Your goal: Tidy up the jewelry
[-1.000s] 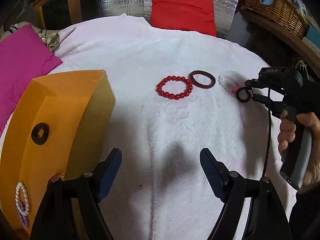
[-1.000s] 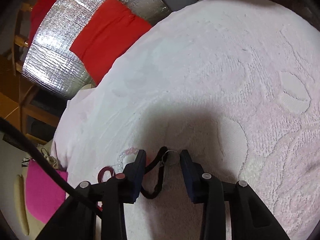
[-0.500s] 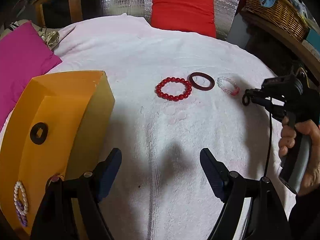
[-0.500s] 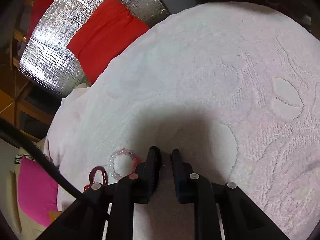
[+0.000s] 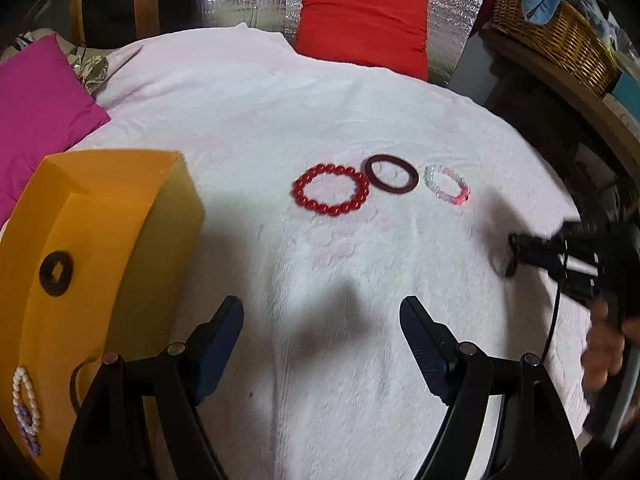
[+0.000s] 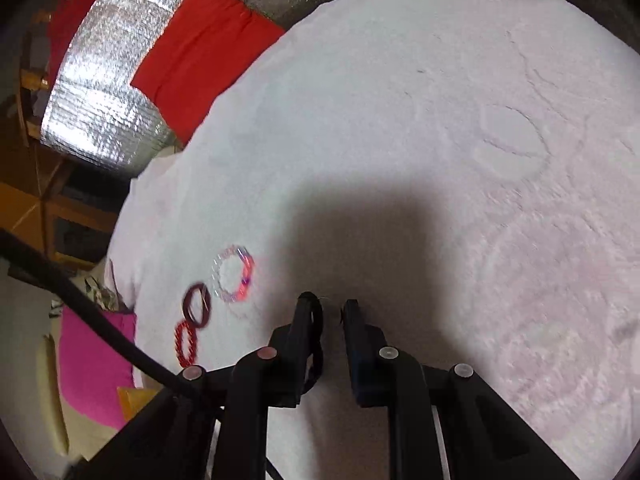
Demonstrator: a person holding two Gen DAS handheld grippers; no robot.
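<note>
Right tongs (image 6: pixel 331 310) pinch dark ring (image 6: pixel 316 344)

bracelets on white blanket (image 5: pixel 280 140): three in row – one red bead bracelet (image 5: pixel 331 189), one dark bangle (image 5: pixel 391 173), one clear-pink bead bracelet (image 5: pixel 447 189). dark ring (image 6: pixel 316 344) in right gripper (image 6: pixel 331 312): one. orange box (image 5: pixel 100 248): one; inside, one black disc (image 5: pixel 56 273), one pearl strand (image 5: pixel 25 412). cushions: one red (image 5: pixel 362 20), one pink (image 5: pixel 36 100). wicker basket (image 5: pixel 556 36): one. grippers: two, left (image 5: pixel 320 344) included.
</note>
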